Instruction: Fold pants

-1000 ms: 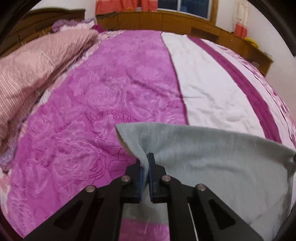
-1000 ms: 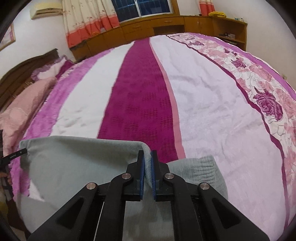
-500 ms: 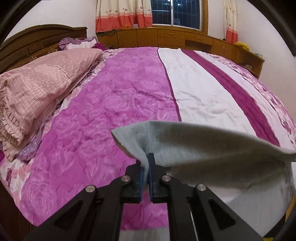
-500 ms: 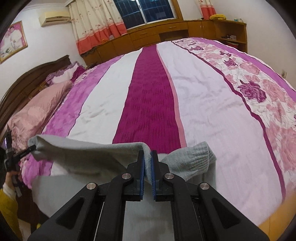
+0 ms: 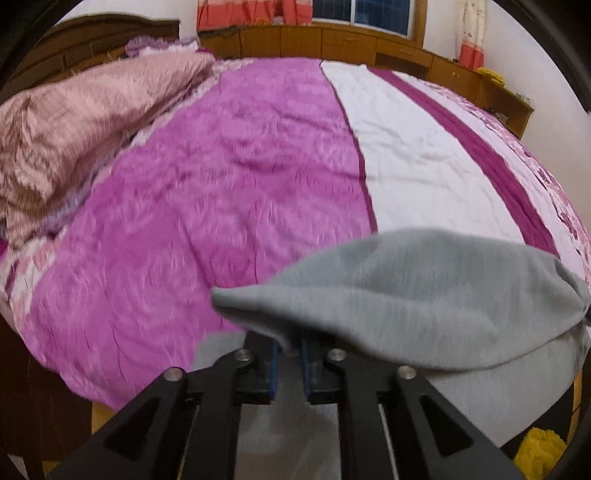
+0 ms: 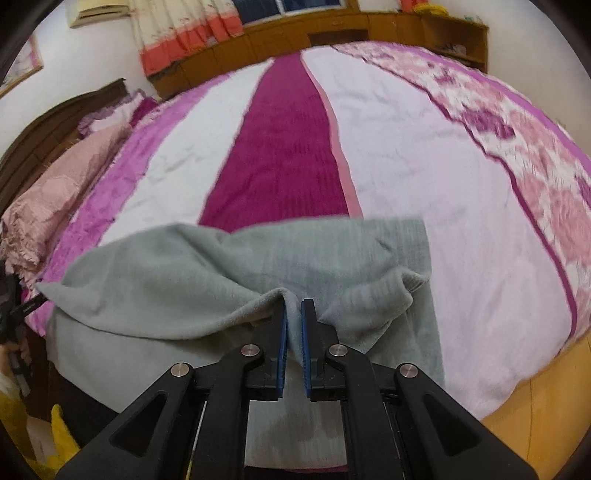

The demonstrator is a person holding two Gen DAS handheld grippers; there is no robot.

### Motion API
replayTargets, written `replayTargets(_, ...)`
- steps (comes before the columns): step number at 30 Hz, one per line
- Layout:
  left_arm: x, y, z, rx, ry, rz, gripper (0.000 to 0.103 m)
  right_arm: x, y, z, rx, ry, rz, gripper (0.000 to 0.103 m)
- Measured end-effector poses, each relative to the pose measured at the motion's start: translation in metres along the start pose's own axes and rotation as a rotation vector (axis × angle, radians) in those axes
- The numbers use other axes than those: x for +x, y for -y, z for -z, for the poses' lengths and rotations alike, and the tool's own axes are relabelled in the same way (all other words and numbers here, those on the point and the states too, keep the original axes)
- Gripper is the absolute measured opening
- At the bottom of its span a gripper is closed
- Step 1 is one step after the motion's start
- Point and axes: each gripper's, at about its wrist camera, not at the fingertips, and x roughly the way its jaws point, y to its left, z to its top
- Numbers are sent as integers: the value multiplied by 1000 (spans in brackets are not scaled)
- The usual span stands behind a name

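Bedspread, magenta/white stripes w/ floral border, covered bed. Pink pillow lay at headboard. Curtains hung by window; wood cabinets behind.

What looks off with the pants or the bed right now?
Nothing is damaged or spilled. The gray pants hang mid-fold and bunched, pinched by the right gripper and left gripper, with the ribbed waistband curled over. The bedspread lies flat.
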Motion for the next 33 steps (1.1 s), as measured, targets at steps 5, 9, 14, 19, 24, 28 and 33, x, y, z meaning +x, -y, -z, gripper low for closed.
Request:
replayTargets(5, -6, -3, 22, -84, -26, 25, 40, 17, 9, 15, 79, -52, 25, 8)
replayTargets(9, -18, -2, 37, -164, -37, 82, 46, 16, 7, 21, 90, -44, 44, 12)
replayTargets(14, -32, 12, 43, -200, -11, 167, 50, -11, 5, 28, 157, -14, 49, 26)
replayTargets(19, -23, 34, 31, -192, -5, 196, 50, -32, 4, 39, 170, 14, 50, 34)
replayTargets(24, -1, 50, 20, -205, 3, 209, 50, -23, 10, 53, 215, -40, 37, 34)
replayTargets(28, 14, 53, 18, -230, 2, 205, 50, -10, 13, 62, 245, -72, 38, 34)
replayTargets(33, 17, 51, 22, -241, 6, 207, 43, -4, 15, 63, 287, -67, 39, 35)
